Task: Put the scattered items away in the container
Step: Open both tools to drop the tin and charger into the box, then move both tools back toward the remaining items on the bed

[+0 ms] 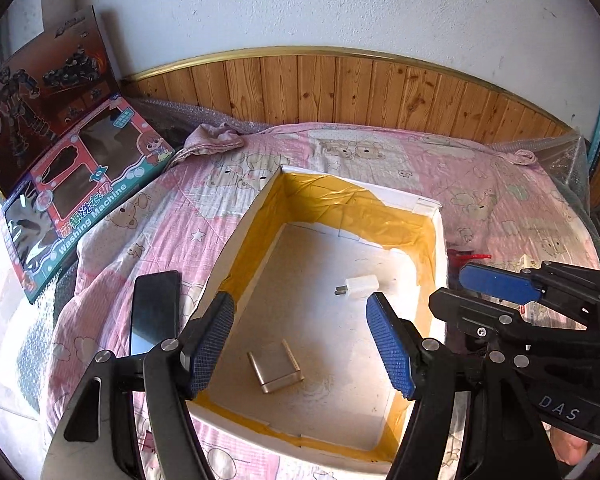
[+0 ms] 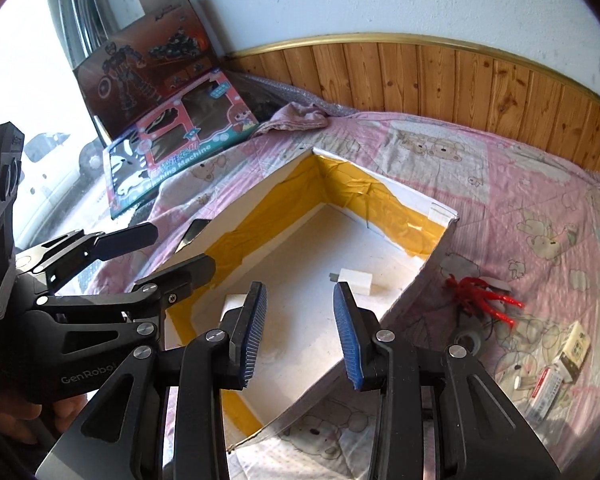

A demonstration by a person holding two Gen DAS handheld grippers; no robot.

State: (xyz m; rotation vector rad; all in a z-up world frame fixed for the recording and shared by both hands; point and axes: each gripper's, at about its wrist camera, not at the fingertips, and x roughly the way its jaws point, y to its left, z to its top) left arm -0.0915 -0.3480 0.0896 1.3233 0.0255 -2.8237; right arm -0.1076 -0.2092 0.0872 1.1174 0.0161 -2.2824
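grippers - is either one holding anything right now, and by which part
Nothing is held. The left gripper and the right gripper both hang open and empty above the box.

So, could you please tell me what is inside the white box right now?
Inside the white box lie a white charger plug and a silver metal block. The near right corner is hidden behind the left claw, so anything there cannot be seen.

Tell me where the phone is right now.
The phone lies on the pink quilt just outside the box's left wall, low left in the left wrist view, beside the left gripper; it is not yet in the box.
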